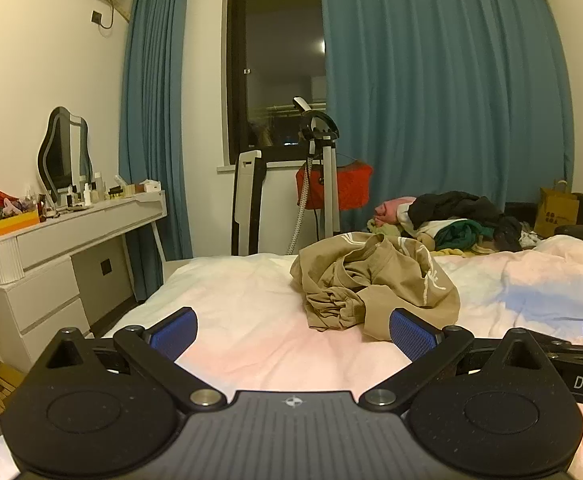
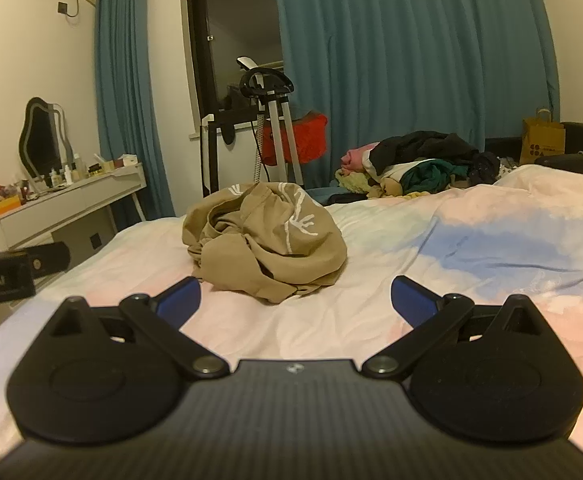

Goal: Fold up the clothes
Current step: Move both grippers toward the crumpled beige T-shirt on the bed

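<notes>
- your left claw (image 1: 293,334) is spread wide, its blue pads (image 1: 411,336) far apart with nothing between them; it hangs just above the bed (image 1: 243,292).
- your right claw (image 2: 295,300) is equally wide open and empty, also low over the bed cover.
- from the left wrist view, the tip of your right claw pokes in at the right edge; from the right wrist view, your left claw shows at the left edge. the two sit side by side.
- the tan shirt (image 1: 375,280) lies crumpled in a heap on the bed, white print showing on its folds. it sits just ahead of both claws: toward the right pad in the left view, slightly left of centre in the right view (image 2: 265,240). neither claw touches it.
- farther back on the bed, a pile of mixed clothes (image 1: 447,220) holds dark, green, pink and pale pieces, well apart from the tan shirt.
- a white worktop (image 1: 71,224) with a wavy mirror (image 1: 63,152) and small bottles stands along the left wall.
- blue curtains (image 1: 443,100) hang behind, beside a dark window (image 1: 279,64), with a garment steamer stand (image 1: 323,168) in front of it.
- a yellow paper bag (image 2: 541,140) stands at the far right.
</notes>
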The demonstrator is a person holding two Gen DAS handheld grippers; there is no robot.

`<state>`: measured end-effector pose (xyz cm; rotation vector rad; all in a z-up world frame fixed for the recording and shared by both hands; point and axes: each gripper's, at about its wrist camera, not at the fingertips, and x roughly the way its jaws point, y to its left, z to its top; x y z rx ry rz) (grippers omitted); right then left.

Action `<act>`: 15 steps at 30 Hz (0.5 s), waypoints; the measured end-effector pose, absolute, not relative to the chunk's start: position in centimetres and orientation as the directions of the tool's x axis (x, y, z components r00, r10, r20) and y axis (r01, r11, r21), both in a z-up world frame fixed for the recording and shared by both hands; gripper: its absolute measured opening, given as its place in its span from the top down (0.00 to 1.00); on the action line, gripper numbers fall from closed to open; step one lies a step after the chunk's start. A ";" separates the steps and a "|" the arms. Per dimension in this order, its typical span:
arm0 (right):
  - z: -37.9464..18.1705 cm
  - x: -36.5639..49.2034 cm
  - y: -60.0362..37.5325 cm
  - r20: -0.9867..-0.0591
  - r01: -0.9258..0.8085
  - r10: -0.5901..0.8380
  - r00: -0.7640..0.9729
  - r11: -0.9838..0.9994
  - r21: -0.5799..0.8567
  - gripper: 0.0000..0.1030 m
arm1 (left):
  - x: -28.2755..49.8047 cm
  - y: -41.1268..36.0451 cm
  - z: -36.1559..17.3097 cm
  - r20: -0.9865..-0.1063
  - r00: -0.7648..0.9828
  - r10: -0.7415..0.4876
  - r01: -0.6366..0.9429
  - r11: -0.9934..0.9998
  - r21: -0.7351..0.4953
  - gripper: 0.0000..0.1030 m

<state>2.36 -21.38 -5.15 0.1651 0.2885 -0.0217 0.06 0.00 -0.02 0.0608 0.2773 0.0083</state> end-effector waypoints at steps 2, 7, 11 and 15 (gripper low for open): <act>-5.0 2.3 -21.6 -0.283 0.044 0.003 0.959 0.986 0.159 0.00 | 0.2 0.0 0.0 -0.274 0.961 0.022 -0.003 0.997 0.072 0.00; -4.8 2.2 -22.2 -0.279 0.041 0.005 0.960 0.986 0.159 0.00 | 0.5 0.0 -0.1 -0.277 0.960 0.037 -0.010 0.995 0.098 0.00; -4.6 2.1 -22.5 -0.276 0.040 0.005 0.961 0.986 0.160 0.00 | 0.4 -0.1 -0.2 -0.273 0.961 0.047 -0.015 0.993 0.118 0.00; -4.6 1.8 -22.0 -0.271 0.046 -0.001 0.962 0.986 0.162 0.00 | 0.1 0.0 -0.3 -0.269 0.962 0.051 -0.018 0.992 0.122 0.00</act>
